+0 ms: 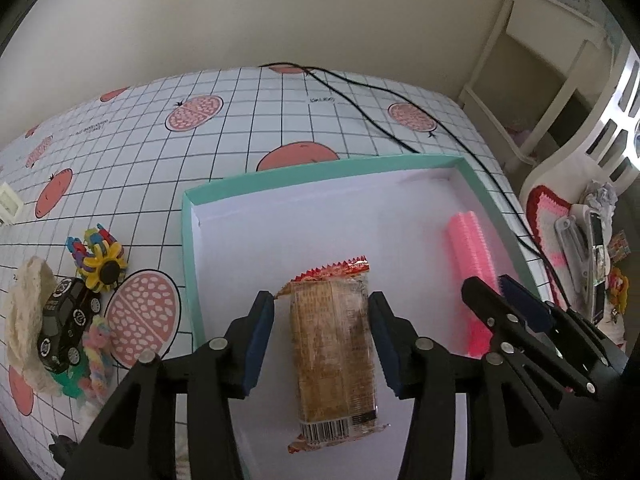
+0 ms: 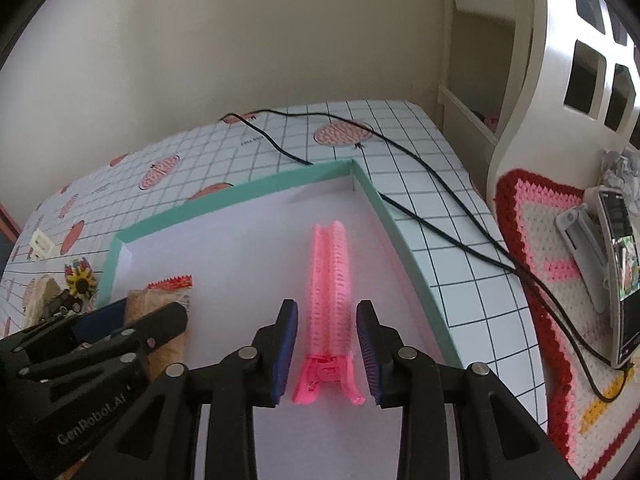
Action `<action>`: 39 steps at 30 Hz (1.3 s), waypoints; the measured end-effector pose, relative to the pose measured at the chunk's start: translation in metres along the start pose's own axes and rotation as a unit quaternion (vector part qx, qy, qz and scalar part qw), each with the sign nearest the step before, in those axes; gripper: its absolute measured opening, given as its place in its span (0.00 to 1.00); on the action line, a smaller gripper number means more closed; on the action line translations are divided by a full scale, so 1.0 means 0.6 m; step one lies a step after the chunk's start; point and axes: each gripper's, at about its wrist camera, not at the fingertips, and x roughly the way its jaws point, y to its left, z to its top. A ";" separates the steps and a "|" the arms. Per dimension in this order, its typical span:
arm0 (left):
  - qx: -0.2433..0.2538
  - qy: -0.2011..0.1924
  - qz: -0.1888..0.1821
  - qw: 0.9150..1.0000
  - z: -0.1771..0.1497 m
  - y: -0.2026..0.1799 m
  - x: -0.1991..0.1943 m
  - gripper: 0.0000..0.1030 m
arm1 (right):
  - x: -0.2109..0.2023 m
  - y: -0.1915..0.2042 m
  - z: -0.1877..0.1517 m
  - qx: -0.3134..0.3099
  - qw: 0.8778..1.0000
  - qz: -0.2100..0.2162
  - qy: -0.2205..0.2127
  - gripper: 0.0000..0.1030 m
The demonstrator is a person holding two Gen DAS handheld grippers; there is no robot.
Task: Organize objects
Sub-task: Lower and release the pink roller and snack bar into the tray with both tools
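Tablecloth (image 1: 248,120): white, black grid, pink fruit print. Box (image 1: 320,172): teal rim, white inside. Hair clip (image 2: 332,292): pink.

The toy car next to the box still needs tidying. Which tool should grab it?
Probably the left tool: the toy car lies outside the box on its side. The right tool hangs over the pink hair clip, farther away.

L gripper (image 1: 322,312) low, jaws spread wide, pads clear on both sides, R gripper (image 2: 327,334) just beside it, jaws likewise apart, both pointing fwd
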 end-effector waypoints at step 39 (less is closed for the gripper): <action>-0.071 -0.062 0.025 0.995 -0.048 0.055 -0.084 1.00 | -0.060 0.006 -0.036 0.014 1.000 -0.006 -0.012 0.71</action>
